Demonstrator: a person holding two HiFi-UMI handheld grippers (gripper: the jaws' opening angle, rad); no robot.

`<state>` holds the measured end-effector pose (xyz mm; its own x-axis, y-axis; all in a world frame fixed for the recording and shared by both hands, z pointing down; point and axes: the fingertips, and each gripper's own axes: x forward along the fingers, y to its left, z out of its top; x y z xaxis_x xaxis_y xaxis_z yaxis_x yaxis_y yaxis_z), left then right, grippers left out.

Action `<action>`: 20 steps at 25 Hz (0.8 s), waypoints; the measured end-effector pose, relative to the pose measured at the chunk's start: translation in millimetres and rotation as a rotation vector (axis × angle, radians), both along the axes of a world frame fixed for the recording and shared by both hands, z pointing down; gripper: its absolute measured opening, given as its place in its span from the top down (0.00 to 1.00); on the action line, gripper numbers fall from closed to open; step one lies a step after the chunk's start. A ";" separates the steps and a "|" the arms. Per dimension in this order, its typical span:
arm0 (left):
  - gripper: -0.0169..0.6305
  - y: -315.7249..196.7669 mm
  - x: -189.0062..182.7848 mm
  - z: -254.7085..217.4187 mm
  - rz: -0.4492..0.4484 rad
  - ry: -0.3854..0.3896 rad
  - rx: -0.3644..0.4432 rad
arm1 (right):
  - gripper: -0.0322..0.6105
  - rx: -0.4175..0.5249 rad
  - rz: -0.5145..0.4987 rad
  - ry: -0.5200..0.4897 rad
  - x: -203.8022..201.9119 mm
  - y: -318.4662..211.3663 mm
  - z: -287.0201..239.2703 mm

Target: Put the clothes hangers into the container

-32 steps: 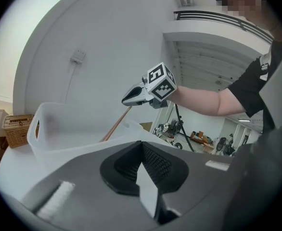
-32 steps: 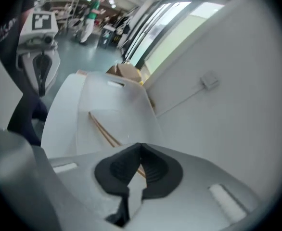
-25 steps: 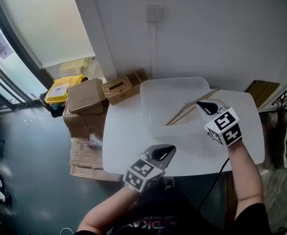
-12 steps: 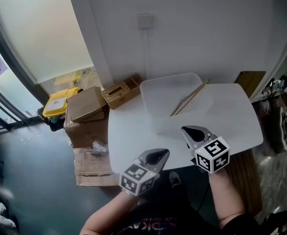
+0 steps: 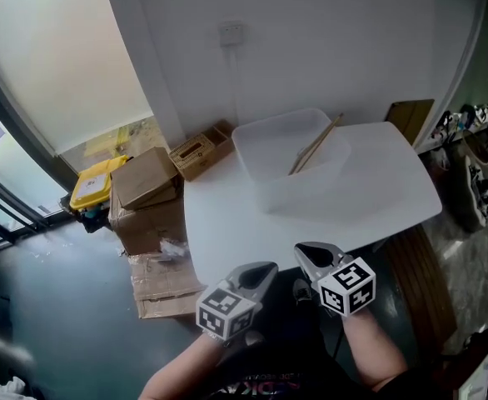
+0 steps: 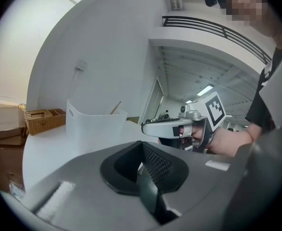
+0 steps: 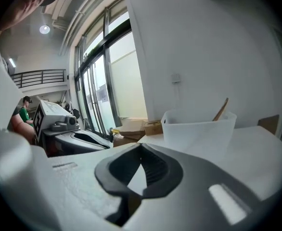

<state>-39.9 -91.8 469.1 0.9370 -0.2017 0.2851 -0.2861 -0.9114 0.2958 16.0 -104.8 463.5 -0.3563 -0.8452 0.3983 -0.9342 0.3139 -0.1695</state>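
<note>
— What's the room like?
— A plain white wall (image 5: pixel 336 48) with a switch plate (image 5: pixel 231 32), and a tall window (image 5: pixel 52 73) at the left. Against the wall stands a white table (image 5: pixel 227 215) with rounded corners, its top bare apart from one tub. On the floor beside it sit cardboard boxes (image 5: pixel 144 180), a wicker basket (image 5: pixel 198 152) and something yellow (image 5: pixel 94 183).
— And the tub?
— A translucent white container (image 5: pixel 269 192), rectangular, on the far half of the table near the wall.
— The hanger?
— A pale wooden hanger (image 5: pixel 315 145) lies slanted inside it, its upper end poking over the far rim.
— The tongs?
— Both are at the table's near edge, well apart from the container. The left gripper (image 5: pixel 265 267) has its jaws pressed together with nothing between them; the right gripper (image 5: pixel 307 250) is likewise closed and empty.
</note>
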 end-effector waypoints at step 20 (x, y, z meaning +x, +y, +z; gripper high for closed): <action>0.97 91.4 6.2 24.7 -0.035 -0.045 -0.061 | 0.95 -0.086 -0.061 -0.021 -5.0 118.5 29.0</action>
<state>-33.7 -0.4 493.9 0.9156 -0.2154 0.3395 -0.3321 -0.8812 0.3365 10.9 13.7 492.5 -0.4152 -0.7844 0.4607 -0.9097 0.3539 -0.2173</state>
